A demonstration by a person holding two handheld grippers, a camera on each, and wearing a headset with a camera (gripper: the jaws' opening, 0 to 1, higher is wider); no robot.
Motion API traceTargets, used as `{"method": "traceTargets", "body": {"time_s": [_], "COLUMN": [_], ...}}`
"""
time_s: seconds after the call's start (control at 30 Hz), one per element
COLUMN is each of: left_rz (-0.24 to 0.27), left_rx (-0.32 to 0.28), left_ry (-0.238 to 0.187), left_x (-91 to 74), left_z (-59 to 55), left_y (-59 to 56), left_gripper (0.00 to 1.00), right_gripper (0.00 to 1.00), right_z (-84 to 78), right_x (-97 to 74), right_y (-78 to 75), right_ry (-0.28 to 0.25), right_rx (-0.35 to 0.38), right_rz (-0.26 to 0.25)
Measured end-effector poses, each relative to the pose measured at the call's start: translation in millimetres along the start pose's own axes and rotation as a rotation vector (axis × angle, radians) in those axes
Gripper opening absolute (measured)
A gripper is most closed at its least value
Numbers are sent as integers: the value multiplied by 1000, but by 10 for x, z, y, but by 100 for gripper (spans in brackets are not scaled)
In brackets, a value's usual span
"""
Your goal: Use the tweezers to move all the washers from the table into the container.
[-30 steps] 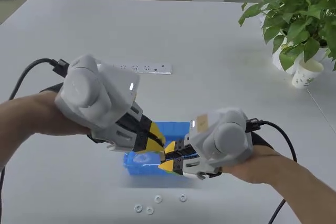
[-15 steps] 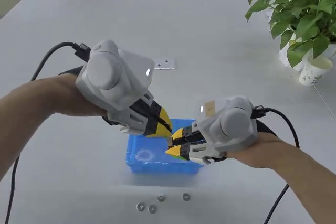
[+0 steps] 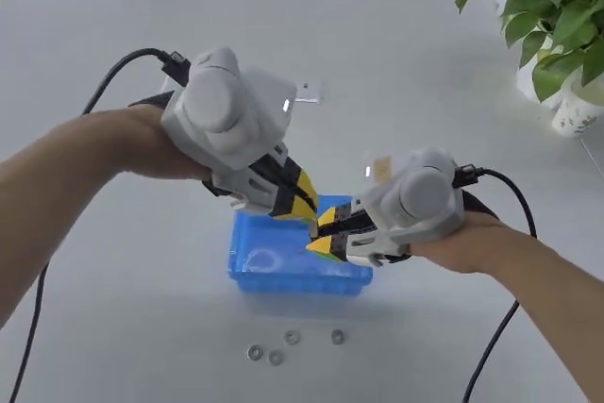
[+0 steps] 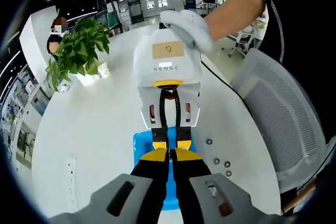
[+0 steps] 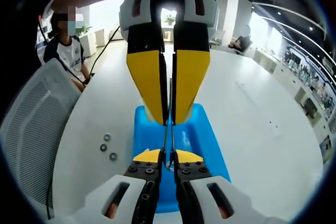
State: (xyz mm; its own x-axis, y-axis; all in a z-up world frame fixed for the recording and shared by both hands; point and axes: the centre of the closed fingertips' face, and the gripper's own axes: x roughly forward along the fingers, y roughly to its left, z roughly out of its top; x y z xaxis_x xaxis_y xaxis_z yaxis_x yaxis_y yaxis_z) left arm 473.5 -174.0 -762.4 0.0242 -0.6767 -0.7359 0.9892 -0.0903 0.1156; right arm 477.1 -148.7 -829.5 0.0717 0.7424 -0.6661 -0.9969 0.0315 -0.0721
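My left gripper (image 3: pixel 307 207) and my right gripper (image 3: pixel 321 236) meet tip to tip just above the container (image 3: pixel 293 282), a shallow rectangular tray of glossy blue plastic on the smooth white table (image 3: pixel 425 63). In the right gripper view the tweezers (image 5: pixel 169 114) show as one thin, straight metal sliver. It runs from between my right gripper's (image 5: pixel 169 157) short yellow-capped jaws up into the narrow slit between the left gripper's long, flat yellow jaws. Both pairs of jaws are clenched on the tweezers, one at each end. The left gripper view looks down its own black arms with yellow tips (image 4: pixel 169 154), pressed close together and facing the right gripper's boxy white housing; I cannot make out the tweezers there.

The washers (image 3: pixel 293 337) lie loose on the table just in front of the container, on my side of it: four small flat metal rings, close to each other but apart. A leafy green potted plant (image 3: pixel 557 16) stands well away at the far right, and a grey mesh chair back (image 4: pixel 283 114) sits beside the table
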Motion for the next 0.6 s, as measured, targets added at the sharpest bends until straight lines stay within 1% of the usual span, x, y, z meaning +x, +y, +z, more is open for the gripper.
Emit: {"method": "traceTargets", "body": {"time_s": [0.3,0.6], "left_rz": [-9,-17], "left_rx": [-4,-17], "left_ry": [19,22], "left_x": [145,225], "left_z": [-103,-179], "left_y": [51,48], "left_gripper": [6,6], "right_gripper": [10,10], "right_z": [-146,-236], "right_x": [108,172], "right_y": [-48,-44], "right_ry": [20,43], "right_rx": [15,9], "right_rz": [17,35]}}
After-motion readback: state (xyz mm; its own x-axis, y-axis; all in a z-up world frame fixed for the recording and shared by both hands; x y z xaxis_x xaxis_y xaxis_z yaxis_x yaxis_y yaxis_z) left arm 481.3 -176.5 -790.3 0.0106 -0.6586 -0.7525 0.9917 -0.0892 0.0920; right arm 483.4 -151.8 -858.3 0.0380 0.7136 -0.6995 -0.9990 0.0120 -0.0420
